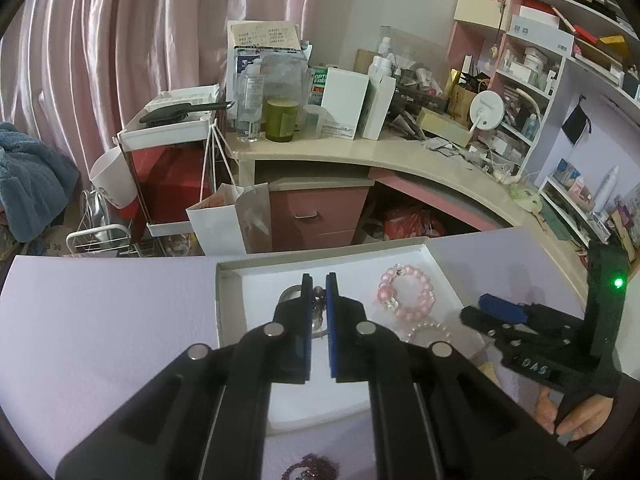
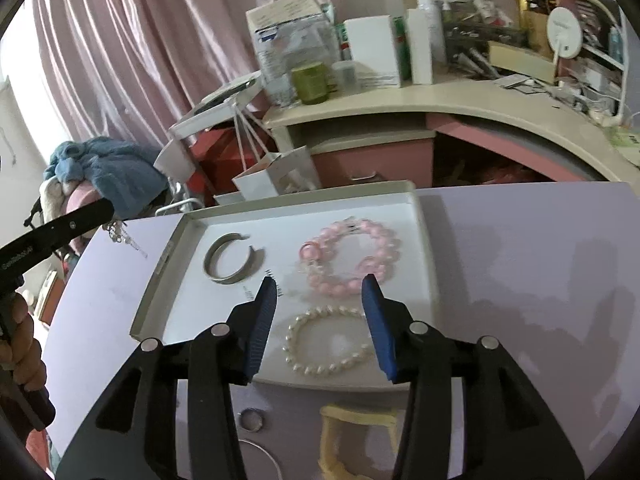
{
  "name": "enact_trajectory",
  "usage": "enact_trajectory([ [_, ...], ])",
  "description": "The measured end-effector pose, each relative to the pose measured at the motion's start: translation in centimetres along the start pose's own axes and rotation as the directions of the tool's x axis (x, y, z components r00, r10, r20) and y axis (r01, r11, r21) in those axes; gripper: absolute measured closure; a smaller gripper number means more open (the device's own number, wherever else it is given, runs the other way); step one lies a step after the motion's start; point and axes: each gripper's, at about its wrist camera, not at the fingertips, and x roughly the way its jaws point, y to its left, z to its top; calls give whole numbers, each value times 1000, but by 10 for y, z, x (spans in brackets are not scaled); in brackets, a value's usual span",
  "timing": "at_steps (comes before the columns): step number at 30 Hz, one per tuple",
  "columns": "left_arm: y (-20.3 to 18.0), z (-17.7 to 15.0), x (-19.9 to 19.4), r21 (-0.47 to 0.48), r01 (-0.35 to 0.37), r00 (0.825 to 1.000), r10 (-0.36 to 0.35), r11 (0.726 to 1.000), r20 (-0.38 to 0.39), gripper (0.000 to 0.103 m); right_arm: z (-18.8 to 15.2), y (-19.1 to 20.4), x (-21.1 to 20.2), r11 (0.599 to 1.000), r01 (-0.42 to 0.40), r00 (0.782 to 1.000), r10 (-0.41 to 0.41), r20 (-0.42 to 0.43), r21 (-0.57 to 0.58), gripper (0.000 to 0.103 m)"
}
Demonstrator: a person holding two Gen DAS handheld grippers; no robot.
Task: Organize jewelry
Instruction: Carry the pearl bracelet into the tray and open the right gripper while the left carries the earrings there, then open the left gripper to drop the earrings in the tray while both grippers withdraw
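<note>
A: Right wrist view first: what do I have under me?

B: I see the white tray [image 2: 420, 216] on a pale lilac tabletop [image 2: 540, 260]. Inside the tray, the silver cuff [image 2: 232, 260] lies toward its far left corner, the pink bead bracelet [image 2: 352, 256] toward its far right, and the pearl bracelet [image 2: 326, 340] at its near edge. My right gripper [image 2: 320, 292] hangs over the pearls with its jaws parted, nothing pressed between them.

A: And the left?

B: My left gripper [image 1: 319, 280] is clenched on a small dangling chain piece [image 1: 318, 304] above the tray's left half, over the cuff.

A: Anything outside the tray?

B: Just in front of it on the tabletop, a small ring [image 2: 250, 420] and a yellowish frame-like piece [image 2: 356, 416]; I can't tell what that is. Beyond the tray stand a curved cream desk [image 2: 460, 104] piled with bottles and boxes, pink curtains [image 2: 140, 40], and shelves [image 1: 560, 60].
</note>
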Motion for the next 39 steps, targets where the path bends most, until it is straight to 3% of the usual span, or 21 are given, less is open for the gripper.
enact_trajectory([
  [8,-6,-5,8,5,8,1000,-8,1000,-13,96,5,-8,-14,999,29,999,-29,37,14,56],
  [21,-5,-28,53,-23,4,995,-7,1000,-102,96,-3,-10,-17,999,50,998,-51,25,18,56],
  [22,-4,-28,53,-28,1,995,-4,1000,-103,94,-3,-10,-19,998,53,998,-53,28,20,56],
  [26,-1,-26,45,-29,-6,997,3,1000,-74,68,-6,-10,-28,998,65,997,-65,42,18,56],
  [33,13,-23,6,-37,-24,1000,24,999,4,56,-16,-6,-47,998,64,996,-65,66,18,56],
  [39,23,-41,-37,-48,-85,993,89,995,73,41,-38,9,-58,999,31,997,-30,64,-17,56],
])
